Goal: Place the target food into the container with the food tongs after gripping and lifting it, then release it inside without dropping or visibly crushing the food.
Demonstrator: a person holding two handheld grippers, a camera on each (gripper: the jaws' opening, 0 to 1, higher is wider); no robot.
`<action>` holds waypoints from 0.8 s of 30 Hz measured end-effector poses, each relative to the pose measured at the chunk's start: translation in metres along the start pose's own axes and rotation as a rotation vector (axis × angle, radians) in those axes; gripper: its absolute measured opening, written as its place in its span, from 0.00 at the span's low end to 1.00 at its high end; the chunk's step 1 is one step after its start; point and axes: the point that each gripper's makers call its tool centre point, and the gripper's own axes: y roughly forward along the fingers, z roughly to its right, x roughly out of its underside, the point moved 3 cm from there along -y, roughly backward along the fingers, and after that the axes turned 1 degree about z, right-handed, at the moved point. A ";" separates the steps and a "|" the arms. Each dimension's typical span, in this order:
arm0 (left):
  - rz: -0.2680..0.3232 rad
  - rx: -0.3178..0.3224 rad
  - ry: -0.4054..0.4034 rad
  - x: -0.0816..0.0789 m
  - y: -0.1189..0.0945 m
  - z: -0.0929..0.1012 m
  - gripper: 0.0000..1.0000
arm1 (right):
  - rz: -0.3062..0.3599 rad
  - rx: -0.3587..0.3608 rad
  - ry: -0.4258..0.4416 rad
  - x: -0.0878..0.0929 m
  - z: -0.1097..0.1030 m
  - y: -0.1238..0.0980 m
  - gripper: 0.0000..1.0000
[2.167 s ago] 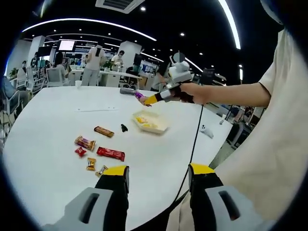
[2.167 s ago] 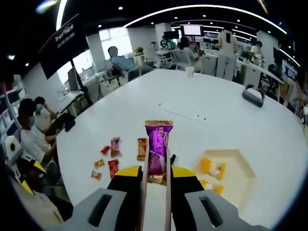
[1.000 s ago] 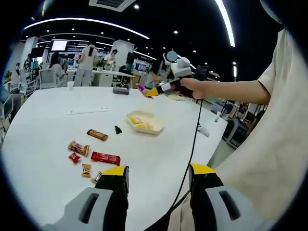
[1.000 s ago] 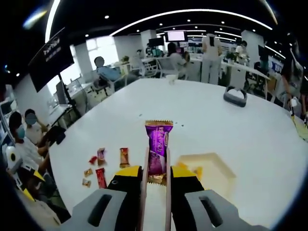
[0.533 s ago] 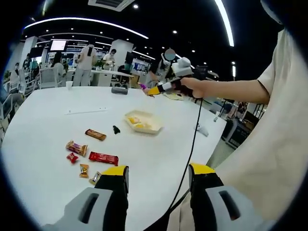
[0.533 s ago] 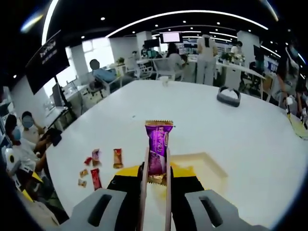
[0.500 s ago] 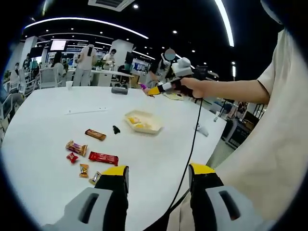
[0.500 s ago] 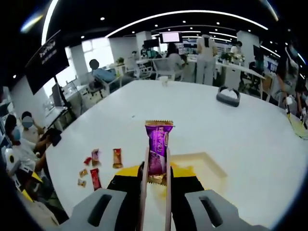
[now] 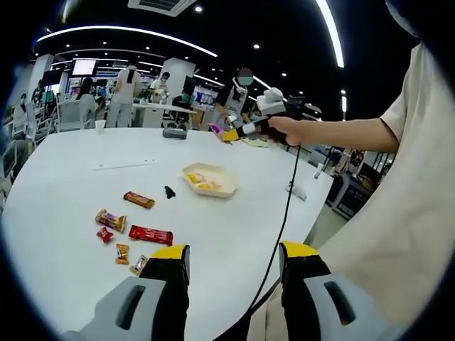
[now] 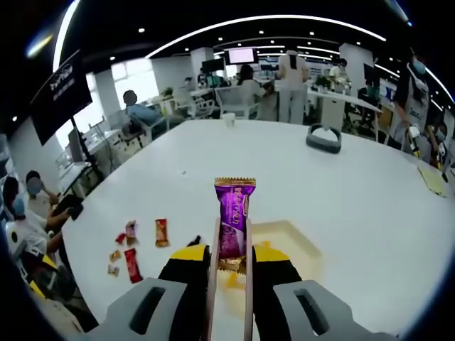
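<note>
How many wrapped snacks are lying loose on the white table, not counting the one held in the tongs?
5, in the left gripper view: brown bar, striped bar, long red bar, small red candy, orange candy. A sixth small piece may sit partly behind the left gripper.

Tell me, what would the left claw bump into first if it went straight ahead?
Probably the bare white table just ahead of the open left claw. The wrapped snacks lie off to its left, though depth is unclear.

Right gripper [image 10: 230, 266] with purple snack [image 10: 232, 217] now higher, farther beyond the container [image 9: 207, 180].
</note>
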 end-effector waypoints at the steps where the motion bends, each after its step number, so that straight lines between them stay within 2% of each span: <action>1: -0.001 0.002 0.001 0.000 0.000 0.000 0.50 | 0.005 0.006 0.007 0.000 0.003 -0.002 0.22; 24: -0.010 0.012 0.007 -0.002 0.005 0.001 0.51 | 0.021 0.042 0.066 0.002 0.025 -0.007 0.22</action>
